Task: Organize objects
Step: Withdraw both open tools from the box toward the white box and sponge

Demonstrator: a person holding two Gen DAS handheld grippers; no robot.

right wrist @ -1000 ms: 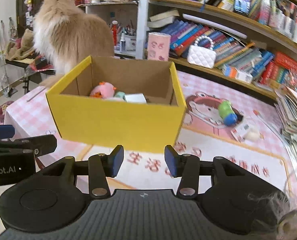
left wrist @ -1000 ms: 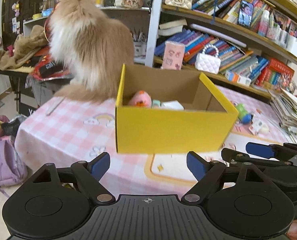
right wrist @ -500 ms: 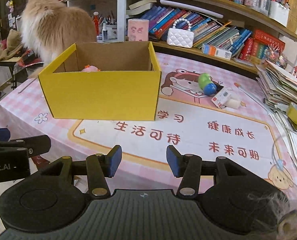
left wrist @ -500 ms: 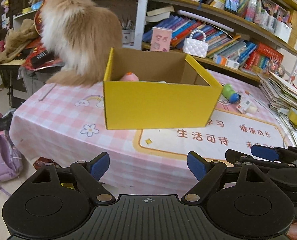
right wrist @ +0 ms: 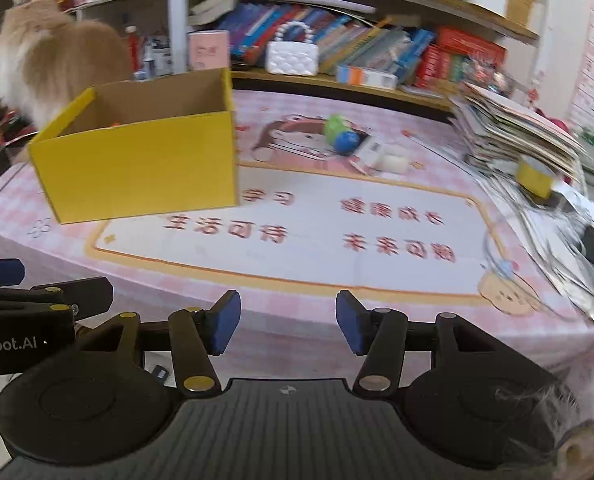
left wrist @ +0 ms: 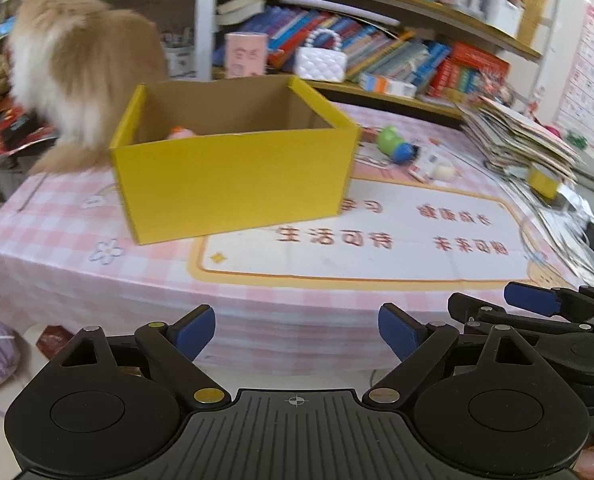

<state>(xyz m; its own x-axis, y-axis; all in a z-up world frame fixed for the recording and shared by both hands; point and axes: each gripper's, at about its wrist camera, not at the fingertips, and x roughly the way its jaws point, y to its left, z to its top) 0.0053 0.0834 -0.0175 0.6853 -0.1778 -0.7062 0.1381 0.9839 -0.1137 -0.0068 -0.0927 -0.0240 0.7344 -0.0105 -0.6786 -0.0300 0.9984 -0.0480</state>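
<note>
grippers both empty and held off the near edge of the table point(right wrist: 297, 280), side by side. left gripper point(left wrist: 295, 330): blue pads set wide, nothing between them. right gripper point(right wrist: 288, 326): jaws parted to a moderate gap, also holding nothing.

yellow cardboard box point(left wrist: 233, 176) stands open-topped on the far-left part of the pink checked tablecloth; a pink toy point(left wrist: 180, 134) shows low inside against the left wall (rest of the contents hidden by the front wall from this height).

loose items still out: green-and-blue toy point(right wrist: 340, 135) and a small white object point(right wrist: 393, 162) just beside it, both on the cartoon print to the right of the box, well apart from either gripper.

key relation: from the right wrist view the toy lies ahead and slightly right of the jaw centreline; from the left wrist view it sits further right, past the box corner. judgement: right gripper is the nearer and better-lined tool. toy's long axis runs roughly diagonal, green end far-left, blue end near-right, so a grasp across its narrow width would want some wrist turn.

fluffy cat point(left wrist: 81, 68) stands behind the box's left end; possible interference during drop-off. frames are motion-blurred, fine detail uncertain.
</note>
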